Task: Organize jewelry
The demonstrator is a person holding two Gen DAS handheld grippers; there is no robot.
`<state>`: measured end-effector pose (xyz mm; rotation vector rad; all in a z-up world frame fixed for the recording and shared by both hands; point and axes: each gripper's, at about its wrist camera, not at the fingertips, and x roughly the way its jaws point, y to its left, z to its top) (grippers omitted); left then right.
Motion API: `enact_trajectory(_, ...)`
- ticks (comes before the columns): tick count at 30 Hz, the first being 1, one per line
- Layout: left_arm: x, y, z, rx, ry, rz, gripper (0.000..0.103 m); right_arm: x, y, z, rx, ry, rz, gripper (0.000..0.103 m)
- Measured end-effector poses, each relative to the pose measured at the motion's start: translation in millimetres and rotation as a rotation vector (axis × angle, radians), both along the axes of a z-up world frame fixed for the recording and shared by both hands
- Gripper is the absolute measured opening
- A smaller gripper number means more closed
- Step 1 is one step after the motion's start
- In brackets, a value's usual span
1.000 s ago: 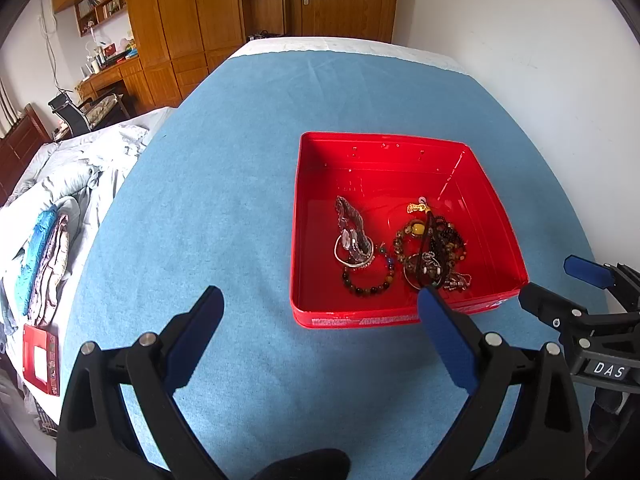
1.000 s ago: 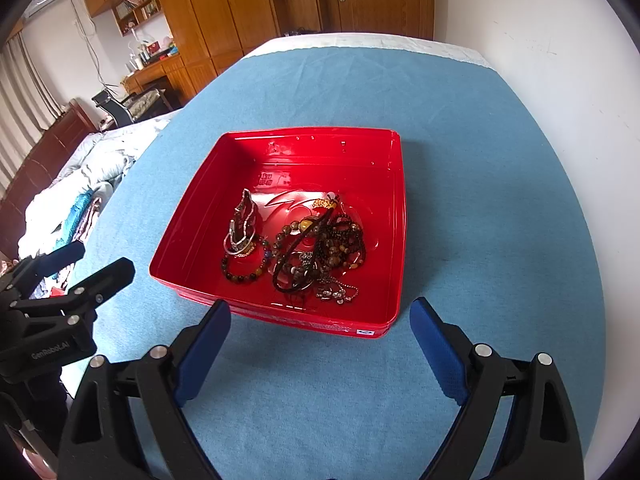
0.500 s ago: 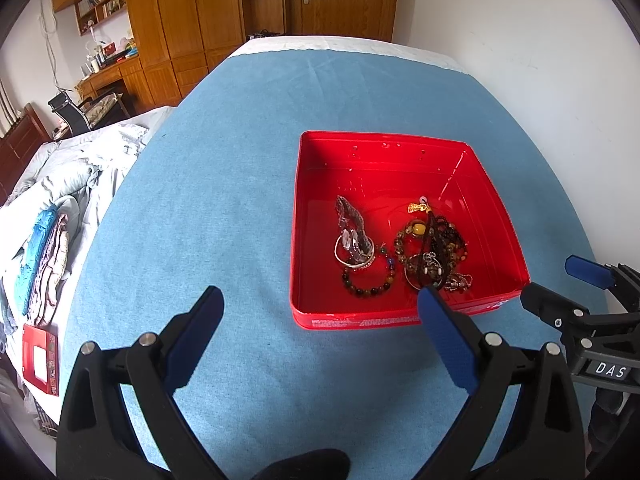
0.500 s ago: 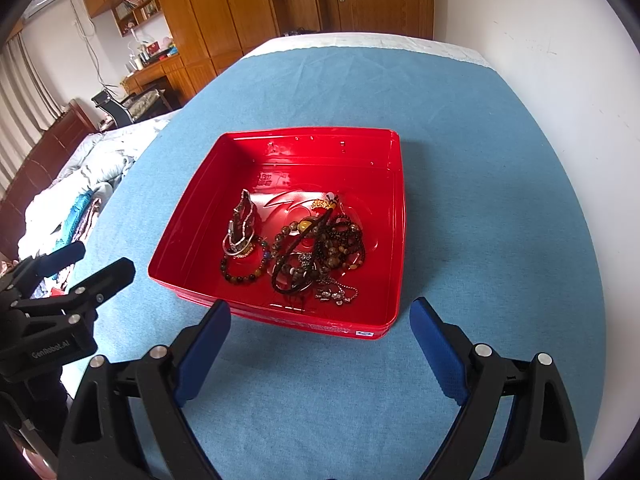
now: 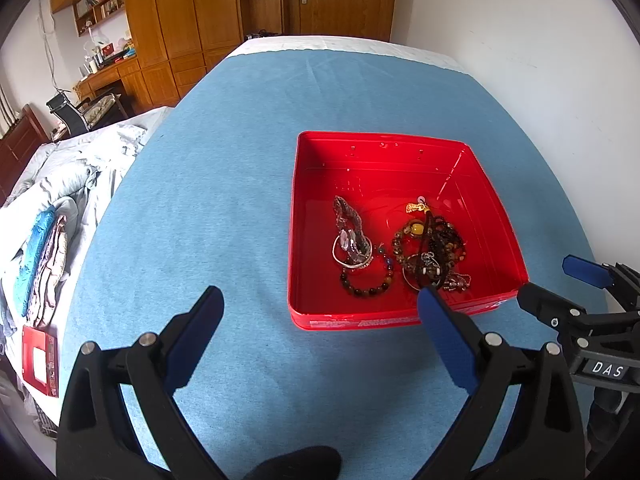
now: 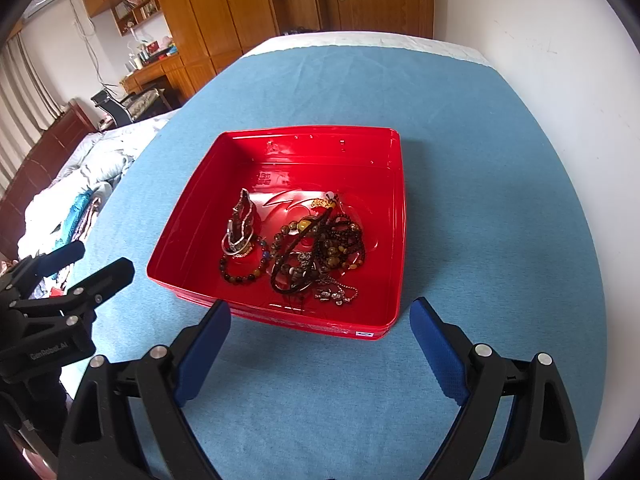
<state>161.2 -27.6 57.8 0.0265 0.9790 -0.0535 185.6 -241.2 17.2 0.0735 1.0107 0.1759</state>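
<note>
Inside tray [image 6: 394,216], tangled beads [image 6: 320,248]: light, limp, snag-prone; best taken by one loose strand. Both hand-held grippers, left [image 5: 320,308] and right [image 6: 320,320], are held wide open, empty.

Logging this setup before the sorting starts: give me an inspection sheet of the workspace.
Surface: blue cloth, flat.
Job's things: red tray holding tangled bead bracelets, a silver bangle and a chain.
Clutter: nothing seen on the cloth.
Grippers: left gripper and right gripper both open, empty, short of the tray.
Cables: nothing seen.
Surroundings: wooden wardrobes, bedding, white wall.
</note>
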Motion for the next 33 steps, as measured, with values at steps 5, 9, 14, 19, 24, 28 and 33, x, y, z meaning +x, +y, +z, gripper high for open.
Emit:
enact_trajectory(5, 0.5, -1.0, -0.8, -0.001, 0.002, -0.002, 0.096, -0.3, -0.1, 0.1, 0.000, -0.001, 0.000, 0.091)
enact_trajectory(9, 0.2, -1.0, -1.0, -0.002, 0.002, -0.001, 0.096, -0.2, -0.1, -0.6, 0.000, 0.000, -0.001, 0.091)
enact_trajectory(14, 0.8, -1.0, -2.0, -0.004, 0.005, -0.006, 0.096, 0.6, -0.1, -1.9, 0.001, 0.002, 0.000, 0.091)
enact_trajectory(19, 2.2, -0.4, -3.8, -0.008, 0.010, -0.001, 0.096, 1.4, 0.4, -3.5, 0.000, 0.004, 0.001, 0.091)
enact_trajectory(24, 3.1, 0.9, -5.0, -0.008, 0.012, 0.004, 0.096, 1.5, 0.6, -3.7, 0.000, 0.005, 0.002, 0.091)
enact_trajectory(28, 2.8, 1.4, -4.2, -0.005, 0.009, 0.002, 0.096, 2.2, 0.8, -4.3, 0.000, 0.006, 0.002, 0.091)
enact_trajectory(33, 2.8, 1.4, -4.1, -0.004, 0.009, -0.003, 0.096, 2.4, 0.8, -4.3, 0.000, 0.006, 0.002, 0.091)
